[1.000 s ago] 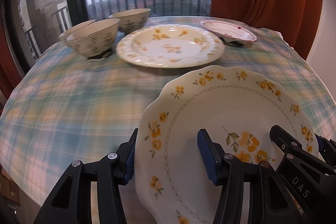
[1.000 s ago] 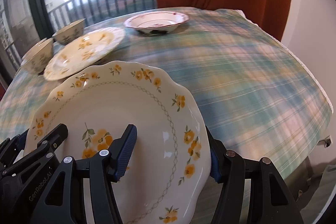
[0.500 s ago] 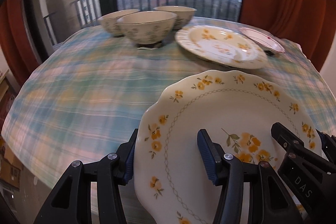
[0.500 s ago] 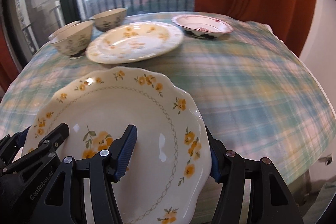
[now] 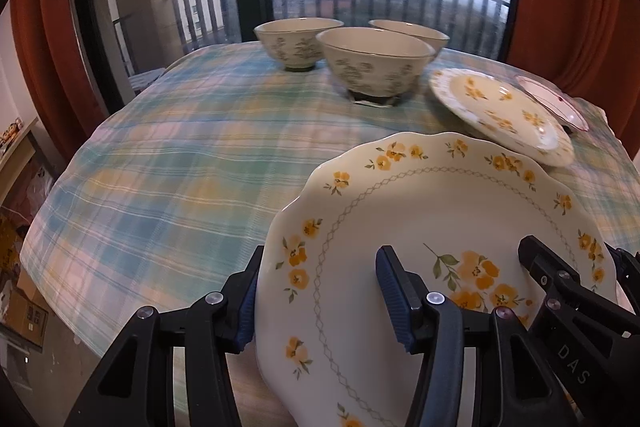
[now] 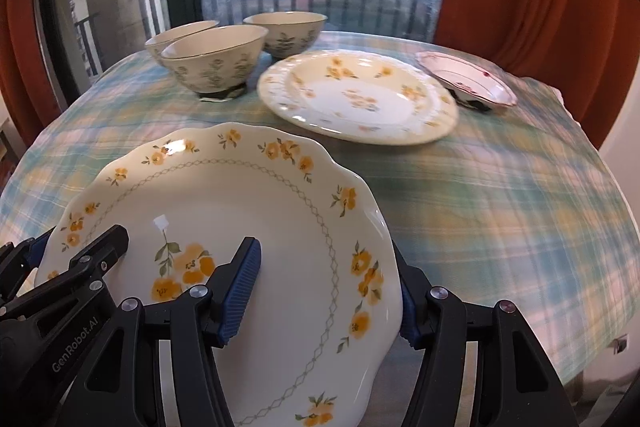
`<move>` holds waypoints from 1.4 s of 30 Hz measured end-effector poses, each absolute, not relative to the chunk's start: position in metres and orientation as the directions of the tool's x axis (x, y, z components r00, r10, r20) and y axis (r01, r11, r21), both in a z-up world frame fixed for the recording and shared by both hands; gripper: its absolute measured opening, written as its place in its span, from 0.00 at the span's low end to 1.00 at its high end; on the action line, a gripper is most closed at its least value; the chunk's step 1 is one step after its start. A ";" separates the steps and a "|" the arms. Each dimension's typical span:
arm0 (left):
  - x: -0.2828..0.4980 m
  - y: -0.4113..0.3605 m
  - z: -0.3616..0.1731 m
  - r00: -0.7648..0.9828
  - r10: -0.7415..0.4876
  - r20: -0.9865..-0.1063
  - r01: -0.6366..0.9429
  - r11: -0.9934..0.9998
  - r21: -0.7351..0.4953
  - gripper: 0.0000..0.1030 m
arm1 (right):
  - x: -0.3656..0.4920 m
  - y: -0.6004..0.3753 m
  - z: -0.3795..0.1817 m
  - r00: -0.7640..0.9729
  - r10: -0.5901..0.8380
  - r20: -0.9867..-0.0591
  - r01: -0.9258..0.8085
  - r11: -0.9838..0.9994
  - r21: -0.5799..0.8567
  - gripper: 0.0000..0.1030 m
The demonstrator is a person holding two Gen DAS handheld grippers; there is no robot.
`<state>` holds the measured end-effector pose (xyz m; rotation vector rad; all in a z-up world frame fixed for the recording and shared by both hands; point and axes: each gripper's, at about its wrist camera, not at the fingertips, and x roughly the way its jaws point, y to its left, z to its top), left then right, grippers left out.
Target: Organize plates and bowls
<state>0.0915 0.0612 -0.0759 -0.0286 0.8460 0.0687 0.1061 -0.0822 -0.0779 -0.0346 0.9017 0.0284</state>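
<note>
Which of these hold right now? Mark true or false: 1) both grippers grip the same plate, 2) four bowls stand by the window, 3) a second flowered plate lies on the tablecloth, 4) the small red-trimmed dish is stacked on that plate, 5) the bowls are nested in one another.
1) True: the left gripper and right gripper each clamp an edge of the held plate.
2) False: three bowls are there.
3) True: the second plate lies flat on the tablecloth.
4) False: the small dish sits beside that plate, on the cloth.
5) False: the bowls stand separately, side by side.
</note>
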 end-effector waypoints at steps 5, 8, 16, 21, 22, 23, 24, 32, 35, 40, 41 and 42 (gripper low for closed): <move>0.105 0.082 -0.076 0.665 0.060 -0.745 -0.091 0.996 -0.001 0.53 | 0.119 -0.060 -0.077 0.630 0.019 -0.777 -0.070 0.997 -0.032 0.61; 0.114 0.090 -0.077 0.666 0.061 -0.743 -0.089 0.996 0.003 0.53 | 0.127 -0.050 -0.077 0.631 0.020 -0.775 -0.079 0.996 -0.038 0.61; 0.133 0.094 -0.081 0.682 0.072 -0.728 -0.077 0.997 0.027 0.53 | 0.148 -0.043 -0.083 0.626 0.002 -0.780 -0.044 0.998 -0.033 0.61; 0.136 0.094 -0.082 0.687 0.075 -0.723 -0.081 0.996 0.027 0.53 | 0.151 -0.041 -0.084 0.630 -0.005 -0.776 -0.030 0.999 -0.030 0.61; 0.137 0.094 -0.082 0.686 0.079 -0.723 -0.082 0.996 0.030 0.53 | 0.151 -0.041 -0.085 0.628 -0.006 -0.778 -0.024 0.999 -0.027 0.61; 0.136 0.093 -0.082 0.686 0.080 -0.723 -0.082 0.996 0.033 0.53 | 0.151 -0.042 -0.085 0.625 -0.006 -0.780 -0.019 1.000 -0.023 0.61; 0.136 0.093 -0.082 0.686 0.080 -0.723 -0.081 0.996 0.034 0.53 | 0.151 -0.042 -0.086 0.623 -0.006 -0.782 -0.013 1.000 -0.018 0.61; 0.135 0.093 -0.082 0.650 0.051 -0.758 -0.089 0.996 -0.009 0.64 | 0.147 -0.039 -0.089 0.603 -0.003 -0.798 -0.032 0.999 -0.028 0.69; 0.131 0.094 -0.081 0.636 0.057 -0.769 -0.098 0.995 -0.007 0.67 | 0.147 -0.040 -0.088 0.592 -0.004 -0.806 -0.047 0.998 -0.039 0.73; 0.121 0.091 -0.078 0.635 0.061 -0.770 -0.109 0.994 -0.011 0.74 | 0.141 -0.050 -0.080 0.606 0.017 -0.795 -0.054 0.998 -0.019 0.80; 0.118 0.089 -0.075 0.643 0.065 -0.763 -0.111 0.994 -0.009 0.75 | 0.139 -0.052 -0.077 0.615 0.020 -0.788 -0.058 0.998 -0.020 0.80; 0.115 0.086 -0.073 0.651 0.067 -0.756 -0.114 0.993 -0.010 0.75 | 0.136 -0.055 -0.074 0.624 0.023 -0.781 -0.063 0.998 -0.020 0.81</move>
